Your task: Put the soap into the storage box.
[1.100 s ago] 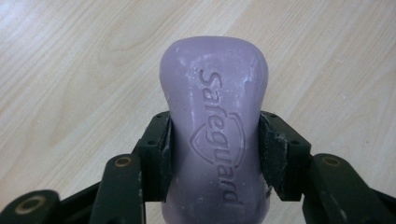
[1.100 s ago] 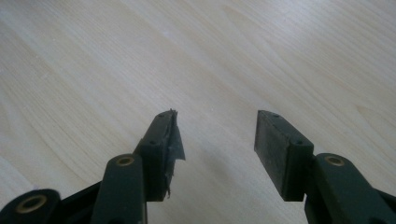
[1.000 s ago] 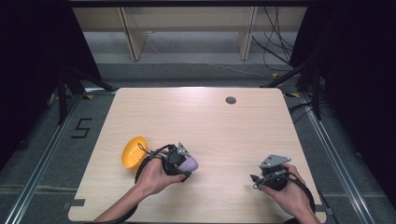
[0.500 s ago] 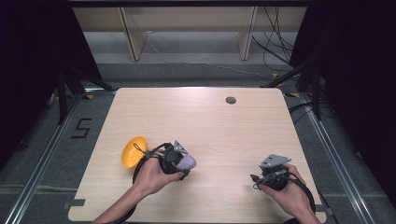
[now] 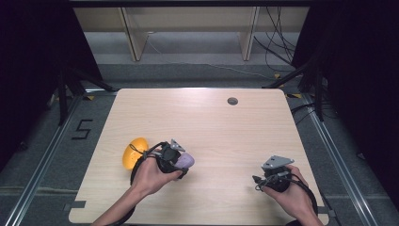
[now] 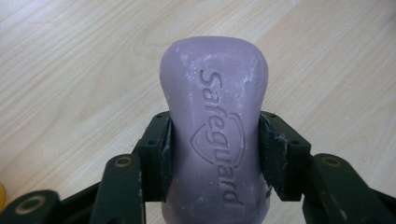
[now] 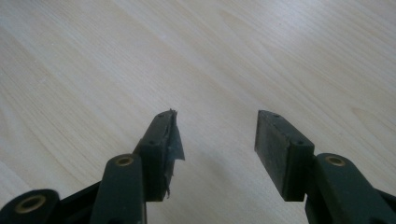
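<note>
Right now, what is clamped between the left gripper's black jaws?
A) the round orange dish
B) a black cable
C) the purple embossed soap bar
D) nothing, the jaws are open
C: in the left gripper view the left gripper has both jaws pressed against the sides of the purple embossed soap bar.

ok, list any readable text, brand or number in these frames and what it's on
"Safeguard": embossed along the purple soap bar, above a shield emblem, clamped between the left gripper jaws.
"5": dark numeral marked on the grey floor left of the table.
No other text is legible; the orange object beside the left hand shows no readable marking.
</note>
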Tool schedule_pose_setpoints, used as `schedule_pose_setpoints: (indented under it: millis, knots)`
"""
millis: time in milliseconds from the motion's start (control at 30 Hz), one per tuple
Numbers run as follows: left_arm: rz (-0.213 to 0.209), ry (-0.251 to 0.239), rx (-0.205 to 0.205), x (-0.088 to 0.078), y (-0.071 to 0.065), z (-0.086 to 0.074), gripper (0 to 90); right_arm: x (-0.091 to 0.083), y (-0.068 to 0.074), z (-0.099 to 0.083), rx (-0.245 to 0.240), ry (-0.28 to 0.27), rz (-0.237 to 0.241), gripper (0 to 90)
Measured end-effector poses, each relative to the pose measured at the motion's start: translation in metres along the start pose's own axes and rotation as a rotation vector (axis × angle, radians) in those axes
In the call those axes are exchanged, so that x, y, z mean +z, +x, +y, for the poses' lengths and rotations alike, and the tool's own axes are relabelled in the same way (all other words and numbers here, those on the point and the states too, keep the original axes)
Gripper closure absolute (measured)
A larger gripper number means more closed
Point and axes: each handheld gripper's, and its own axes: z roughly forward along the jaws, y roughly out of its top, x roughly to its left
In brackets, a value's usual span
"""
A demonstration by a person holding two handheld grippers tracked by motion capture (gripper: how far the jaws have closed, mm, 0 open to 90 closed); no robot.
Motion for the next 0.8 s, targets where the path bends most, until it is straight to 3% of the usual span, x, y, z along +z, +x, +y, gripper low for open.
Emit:
schedule_pose_setpoints:
  millis: [600,800]
  knots:
    - [0.019,0.005,-0.064,-0.007,0.014,-0.001,48.9,0.0,0.0,0.0,0.001,0.0,0.001,48.8]
    - [0.026,0.001,-0.103,-0.009,0.019,-0.002,48.9,0.0,0.0,0.0,0.002,0.0,0.001,48.7]
